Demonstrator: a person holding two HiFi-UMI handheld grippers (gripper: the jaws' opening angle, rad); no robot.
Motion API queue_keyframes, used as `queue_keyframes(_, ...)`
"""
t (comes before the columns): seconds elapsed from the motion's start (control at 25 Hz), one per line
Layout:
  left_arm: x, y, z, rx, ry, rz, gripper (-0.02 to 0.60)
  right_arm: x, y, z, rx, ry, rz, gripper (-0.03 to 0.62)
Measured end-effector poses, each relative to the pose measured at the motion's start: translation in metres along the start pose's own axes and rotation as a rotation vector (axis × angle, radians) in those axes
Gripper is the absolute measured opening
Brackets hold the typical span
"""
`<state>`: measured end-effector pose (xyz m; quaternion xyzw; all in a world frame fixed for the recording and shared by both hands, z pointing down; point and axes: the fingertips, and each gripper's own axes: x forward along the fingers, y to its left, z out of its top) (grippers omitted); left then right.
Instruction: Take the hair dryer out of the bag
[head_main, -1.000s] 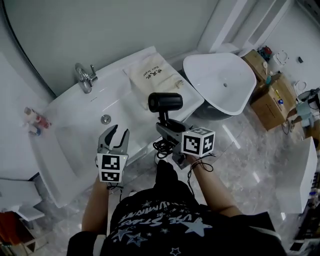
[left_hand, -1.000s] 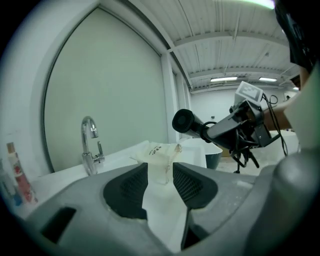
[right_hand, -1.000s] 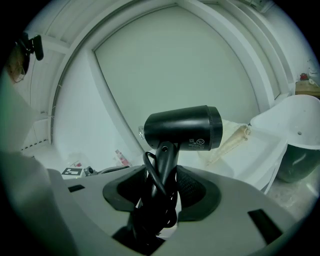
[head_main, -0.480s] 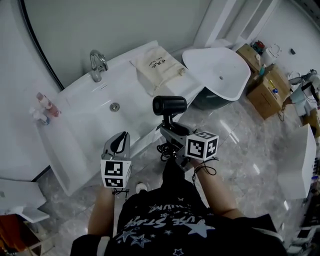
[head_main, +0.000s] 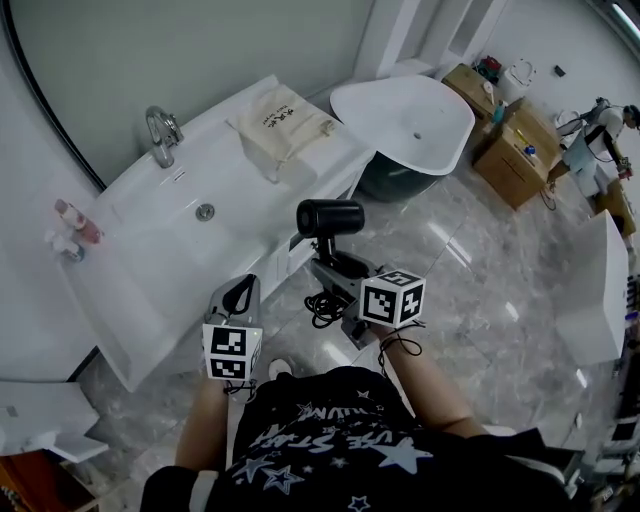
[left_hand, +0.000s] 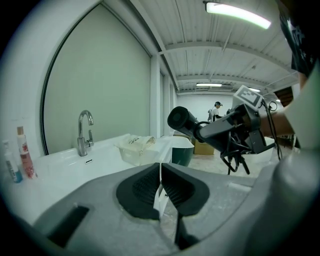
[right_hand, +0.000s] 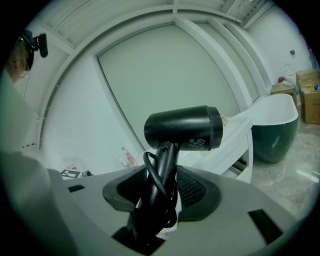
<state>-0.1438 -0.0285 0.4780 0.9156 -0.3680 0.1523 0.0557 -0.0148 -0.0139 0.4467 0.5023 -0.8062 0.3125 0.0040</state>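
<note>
Grey veined marble floor (head_main: 480, 300) below me, glossy. White washbasin (head_main: 120, 290) to my front left, with a chrome tap (head_main: 160, 135) at its back edge and a round drain (head_main: 205, 211) in the bowl. Small bottles (head_main: 72, 225) stand at its left end. Pale green arched wall panel (head_main: 180, 50) behind. White tub (head_main: 400, 110) with a dark green shell just beyond the basin, cardboard boxes (head_main: 510, 150) past it. Strip lights (left_hand: 239, 13) on a ribbed white ceiling.

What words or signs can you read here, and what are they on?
Cloth bag: dark print, too small to read.
Hair dryer: label with round signs, too small to read.
Shirt: pale letters and stars, partly hidden, unreadable.
Marker cube: black-and-white square pattern, no words.
</note>
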Motion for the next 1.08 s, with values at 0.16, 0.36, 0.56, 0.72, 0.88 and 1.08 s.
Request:
queue_keyframes(0.16,-0.003,-0.038,0.006,-0.002,0.006,0.011,0.028,-0.037,-0.005,-0.01,-0.026,0.023,0.009,0.189)
queue_keyframes(0.36,-0.009,-0.082,-0.001,-0.007,0.037,0.009,0.028,-0.075,-0.014,-0.028,-0.029,0.044,0.016,0.189)
queue_keyframes(0.56,-0.02,-0.12,-0.005,-0.02,0.045,0.024,0.028,-0.113,-0.023,-0.05,-0.017,0.066,0.023,0.189)
queue_keyframes(0.72,-0.032,-0.152,-0.01,-0.012,0.053,0.035,0.028,-0.144,-0.025,-0.063,-0.018,0.07,0.037,0.189)
queue_keyframes(0.88,-0.045,-0.178,-0.011,-0.013,0.047,0.054,0.028,-0.171,-0.026,-0.074,-0.032,0.074,0.046,0.189)
queue_keyframes(1.08,-0.058,-0.214,-0.016,-0.016,0.044,0.06,0.028,-0.207,-0.025,-0.088,-0.038,0.077,0.061,0.189)
